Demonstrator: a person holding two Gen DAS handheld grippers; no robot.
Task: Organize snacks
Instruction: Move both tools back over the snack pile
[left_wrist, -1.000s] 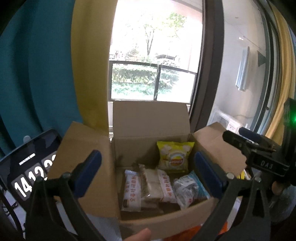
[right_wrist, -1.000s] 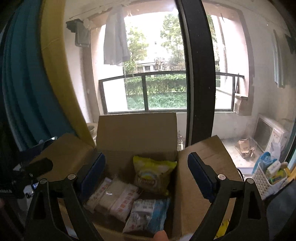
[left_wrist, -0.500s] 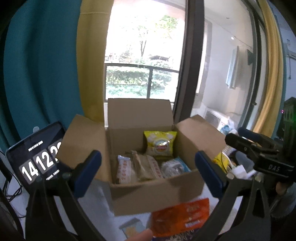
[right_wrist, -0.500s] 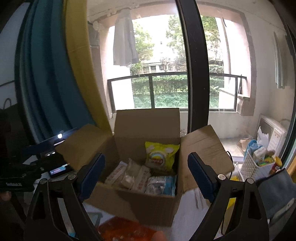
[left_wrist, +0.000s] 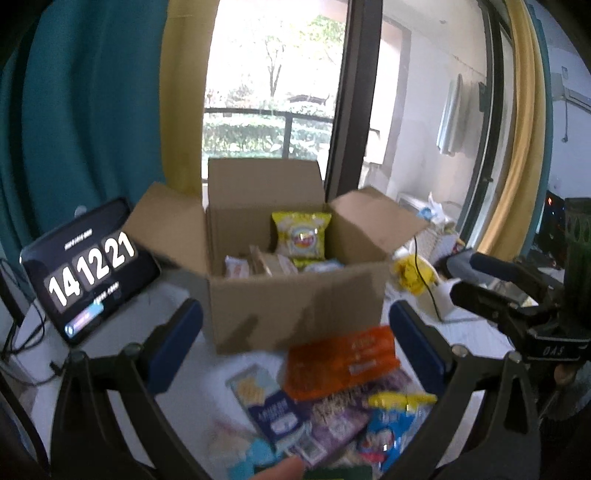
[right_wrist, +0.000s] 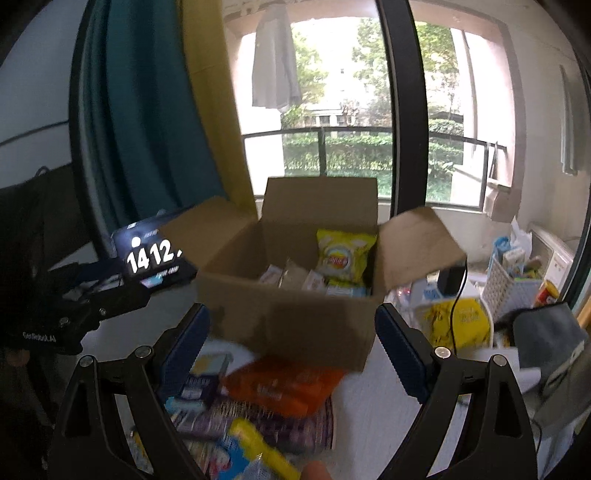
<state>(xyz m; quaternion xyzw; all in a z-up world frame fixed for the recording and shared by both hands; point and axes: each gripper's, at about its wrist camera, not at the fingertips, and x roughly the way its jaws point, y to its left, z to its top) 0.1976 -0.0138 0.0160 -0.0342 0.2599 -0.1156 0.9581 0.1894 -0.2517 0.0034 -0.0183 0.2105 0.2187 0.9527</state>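
An open cardboard box (left_wrist: 295, 314) (right_wrist: 295, 325) stands on the white table. Inside are a yellow chip bag (left_wrist: 301, 238) (right_wrist: 345, 254) and several pale packets (left_wrist: 258, 264). In front of the box lies a pile of loose snacks: an orange pack (left_wrist: 341, 360) (right_wrist: 284, 384), a blue-and-white cracker pack (left_wrist: 267, 402), a purple pack (left_wrist: 332, 417) and a blue-yellow bag (left_wrist: 391, 424) (right_wrist: 251, 446). My left gripper (left_wrist: 295, 343) is open and empty above the pile. My right gripper (right_wrist: 291, 347) is open and empty too, and shows in the left wrist view (left_wrist: 517, 295).
A tablet showing a clock (left_wrist: 88, 266) (right_wrist: 155, 258) leans left of the box, with cables beside it. A yellow bag (right_wrist: 458, 321), a white basket (right_wrist: 513, 280) and grey cloth (right_wrist: 554, 343) lie at the right. A glass balcony door is behind.
Both grippers have drawn back and up from the box. The box looks smaller, and the snack pile in front of it has come into view.
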